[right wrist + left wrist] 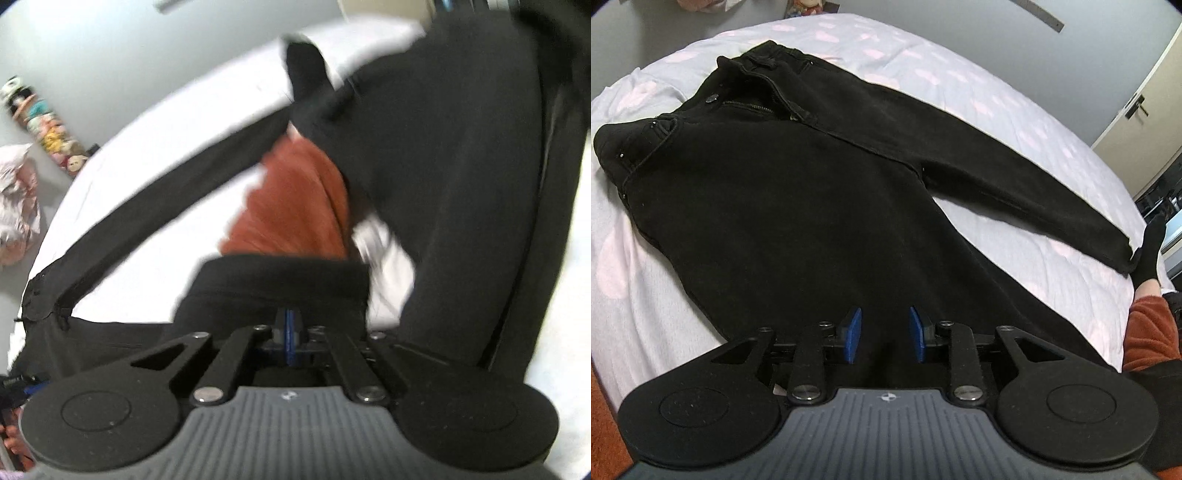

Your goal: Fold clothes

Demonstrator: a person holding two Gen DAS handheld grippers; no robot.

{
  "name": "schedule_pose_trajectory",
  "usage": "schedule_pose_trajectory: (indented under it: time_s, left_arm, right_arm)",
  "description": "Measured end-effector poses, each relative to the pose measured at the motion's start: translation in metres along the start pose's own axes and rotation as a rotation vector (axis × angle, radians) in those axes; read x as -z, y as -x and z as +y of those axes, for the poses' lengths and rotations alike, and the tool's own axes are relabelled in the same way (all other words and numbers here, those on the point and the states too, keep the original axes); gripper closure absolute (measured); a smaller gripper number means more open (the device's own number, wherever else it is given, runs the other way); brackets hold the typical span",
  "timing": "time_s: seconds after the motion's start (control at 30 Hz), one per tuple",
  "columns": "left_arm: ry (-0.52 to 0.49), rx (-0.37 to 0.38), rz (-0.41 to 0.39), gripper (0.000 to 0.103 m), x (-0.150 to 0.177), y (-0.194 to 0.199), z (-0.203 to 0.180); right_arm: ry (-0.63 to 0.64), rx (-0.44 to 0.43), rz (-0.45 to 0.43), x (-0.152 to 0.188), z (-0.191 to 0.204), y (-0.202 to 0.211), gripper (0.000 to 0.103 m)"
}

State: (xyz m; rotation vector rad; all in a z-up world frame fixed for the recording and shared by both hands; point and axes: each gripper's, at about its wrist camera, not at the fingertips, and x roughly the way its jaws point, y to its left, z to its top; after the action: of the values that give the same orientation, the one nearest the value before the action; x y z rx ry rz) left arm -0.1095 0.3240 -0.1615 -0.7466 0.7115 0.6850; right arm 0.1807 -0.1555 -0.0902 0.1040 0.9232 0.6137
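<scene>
We see black jeans (798, 192) spread flat on a pale bedsheet (960, 74) with faint pink blotches. Ahead of our left gripper (885, 334) their waistband lies far off and to the left, button and open zip facing up. One leg runs from there straight back toward the gripper and passes under it; the other slants away to the right, its hem near a black-socked foot (1150, 251) at the edge. The left gripper's blue pads (854, 334) stand apart above the near leg, with nothing pinched between them. Our right gripper (290, 341) is pressed shut; dark cloth (273, 291) (blurred) lies just ahead of it, and we cannot tell whether any is caught.
</scene>
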Motion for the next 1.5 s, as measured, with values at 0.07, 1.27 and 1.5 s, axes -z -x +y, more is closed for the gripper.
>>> schedule_pose_trajectory:
  time_s: [0.07, 1.27, 1.5]
  left_arm:
    - [0.009, 0.007, -0.009, 0.070, -0.001, 0.000, 0.004]
    - [0.024, 0.002, 0.039, 0.070, 0.011, -0.014, 0.006]
    - [0.036, 0.005, 0.029, 0.070, 0.011, -0.011, 0.011]
  right_arm:
    - [0.039, -0.019, -0.039, -0.008, 0.015, 0.015, 0.103]
    - [-0.230, -0.171, -0.046, 0.034, -0.031, 0.022, 0.093]
    - [-0.081, -0.218, -0.172, -0.005, 0.033, 0.065, 0.094]
